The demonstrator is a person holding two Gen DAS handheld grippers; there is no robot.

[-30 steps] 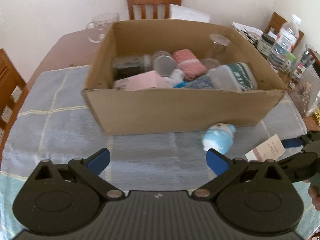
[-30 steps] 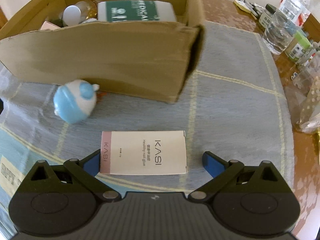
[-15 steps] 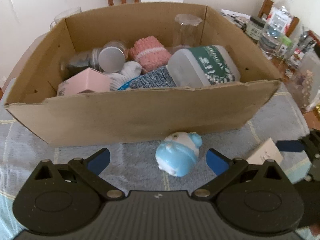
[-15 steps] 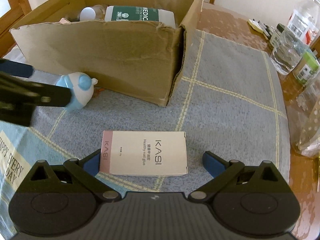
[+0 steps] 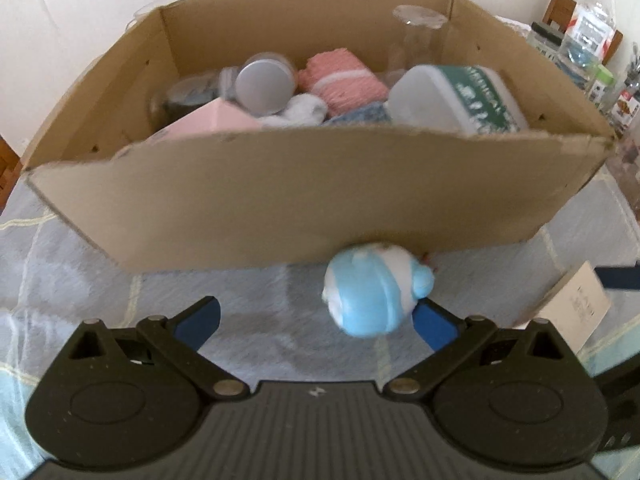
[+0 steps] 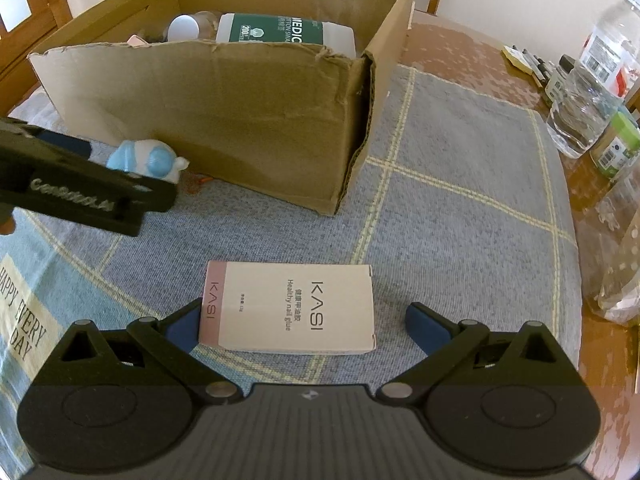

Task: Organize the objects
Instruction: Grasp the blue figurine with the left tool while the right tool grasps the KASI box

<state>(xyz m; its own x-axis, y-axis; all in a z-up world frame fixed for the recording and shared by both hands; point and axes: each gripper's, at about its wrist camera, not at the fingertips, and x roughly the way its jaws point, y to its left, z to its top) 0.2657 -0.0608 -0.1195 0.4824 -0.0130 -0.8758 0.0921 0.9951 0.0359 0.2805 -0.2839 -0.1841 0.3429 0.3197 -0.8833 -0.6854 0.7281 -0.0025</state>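
A blue and white round toy lies on the grey cloth against the front wall of a cardboard box. My left gripper is open, with the toy by its right finger. The toy also shows in the right wrist view, behind the left gripper's body. A pale KASI nail glue box lies flat between the open fingers of my right gripper, touching the left finger. The cardboard box holds a white and green container, a pink box, a jar with a grey lid, a pink knit item and a glass.
The grey checked tablecloth covers a wooden table. Water bottles and small jars stand along the right edge. A plastic bag lies at the far right. Wooden chairs stand behind the box.
My left gripper has moved forward and left toward the toy, which now sits by its right finger. My right gripper has stayed over the KASI box, with the view slightly raised.
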